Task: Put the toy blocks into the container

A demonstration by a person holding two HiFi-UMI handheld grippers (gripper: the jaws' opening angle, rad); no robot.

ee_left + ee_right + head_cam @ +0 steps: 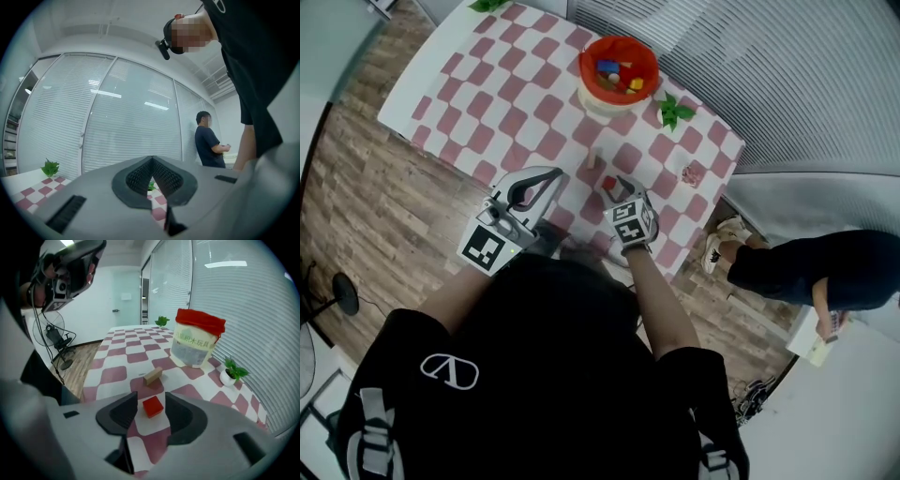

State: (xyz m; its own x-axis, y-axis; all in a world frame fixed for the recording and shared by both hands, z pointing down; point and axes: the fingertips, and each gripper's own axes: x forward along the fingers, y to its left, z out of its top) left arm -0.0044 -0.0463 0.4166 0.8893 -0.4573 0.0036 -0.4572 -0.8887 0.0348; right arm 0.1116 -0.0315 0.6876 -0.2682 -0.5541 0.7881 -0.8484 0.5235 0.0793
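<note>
Fingers [183, 416] of the right gripper [151, 398] stand apart, tilted down over the worktop [487, 94], with a red block [153, 407] lying between them and touched by neither. Left gripper [152, 158]: fingers [136, 176] closed tip to tip, holding nothing, pointed level at the window blinds [131, 117]. Writing: the container [194, 345] bears a pale label with green Chinese characters, too soft to transcribe; each gripper carries a cube of black-and-white square markers [485, 248]; a white emblem [450, 370] sits on the wearer's black shirt. Container: pale tub, red liner folded over the rim, standing at the far side of the worktop with blue, yellow and red blocks [619, 75] inside. Red block: small cube, glossy, resting flat on the pink-and-white checked cloth at the near edge, well apart from the container. Between the two lies a plain wooden block [153, 376] – oblong, on its side, just beyond the red one. Surroundings: a small potted plant [233, 371] beside the container, a second plant [162, 321] at the far end, a small pink item [692, 173] near the right edge, a floor fan [58, 341] on the wood floor – and a person in dark clothes [211, 143] by the blinds.
</note>
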